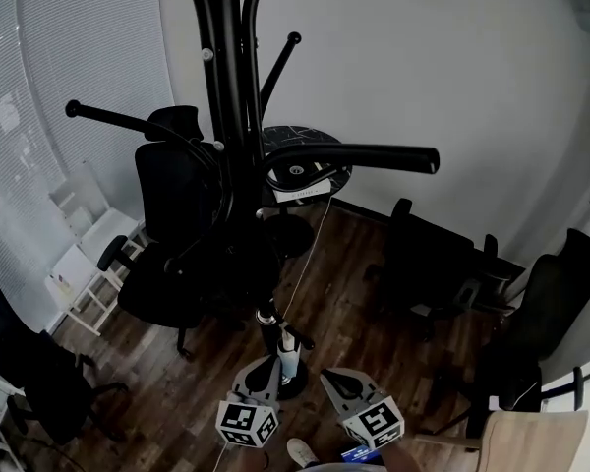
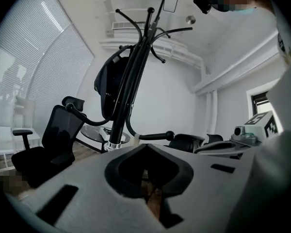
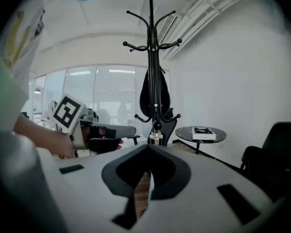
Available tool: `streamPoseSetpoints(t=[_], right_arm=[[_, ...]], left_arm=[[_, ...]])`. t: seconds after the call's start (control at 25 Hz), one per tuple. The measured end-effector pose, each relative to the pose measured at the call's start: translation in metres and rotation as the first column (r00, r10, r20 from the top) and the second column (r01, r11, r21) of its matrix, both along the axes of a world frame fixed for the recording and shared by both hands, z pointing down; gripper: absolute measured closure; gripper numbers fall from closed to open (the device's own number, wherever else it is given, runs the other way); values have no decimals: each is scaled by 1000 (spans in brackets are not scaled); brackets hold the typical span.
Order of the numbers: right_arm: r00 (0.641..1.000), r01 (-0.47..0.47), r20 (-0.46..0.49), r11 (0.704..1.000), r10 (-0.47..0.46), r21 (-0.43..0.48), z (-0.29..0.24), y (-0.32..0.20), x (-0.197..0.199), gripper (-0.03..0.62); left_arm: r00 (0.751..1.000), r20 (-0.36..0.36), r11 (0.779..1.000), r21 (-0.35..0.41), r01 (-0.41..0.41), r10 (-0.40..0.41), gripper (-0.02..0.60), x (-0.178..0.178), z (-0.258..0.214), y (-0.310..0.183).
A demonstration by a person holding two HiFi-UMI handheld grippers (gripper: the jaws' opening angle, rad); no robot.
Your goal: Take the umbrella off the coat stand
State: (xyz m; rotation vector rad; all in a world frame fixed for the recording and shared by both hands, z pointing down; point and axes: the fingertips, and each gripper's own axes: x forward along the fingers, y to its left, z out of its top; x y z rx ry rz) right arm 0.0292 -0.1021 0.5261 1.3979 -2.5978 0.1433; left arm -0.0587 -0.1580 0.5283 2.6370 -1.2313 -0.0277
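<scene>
Hanging on the single coat stand (image 1: 231,116) at frame centre, one black umbrella (image 3: 155,93) lies against its pole; two grippers, left gripper (image 1: 265,370) and right gripper (image 1: 330,377), sit bottom-centre, both clenched, empty.

no readable text — anywhere

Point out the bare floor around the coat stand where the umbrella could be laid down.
Bare wood floor lies between the coat stand and the right-hand chairs; a second strip lies between the two left chairs. Crowded: behind the stand, where the round table and one left chair press close.
</scene>
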Motion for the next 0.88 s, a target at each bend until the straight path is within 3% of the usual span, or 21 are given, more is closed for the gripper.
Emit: streamPoseSetpoints(t=[0.12, 0.28, 0.44, 0.88], right_arm=[[998, 9, 63, 1000, -7, -25, 4, -3, -6, 582], [998, 43, -52, 999, -43, -15, 9, -9, -22, 582], [995, 40, -87, 999, -41, -17, 9, -16, -26, 582], [999, 8, -34, 998, -10, -56, 22, -39, -3, 582]], left_arm=[[999, -10, 999, 9, 31, -31, 561, -9, -1, -12], [999, 12, 999, 42, 29, -29, 561, -16, 0, -16], [1000, -20, 1000, 6, -9, 9, 561, -17, 0, -15], [999, 51, 999, -41, 21, -19, 561, -10, 13, -30]])
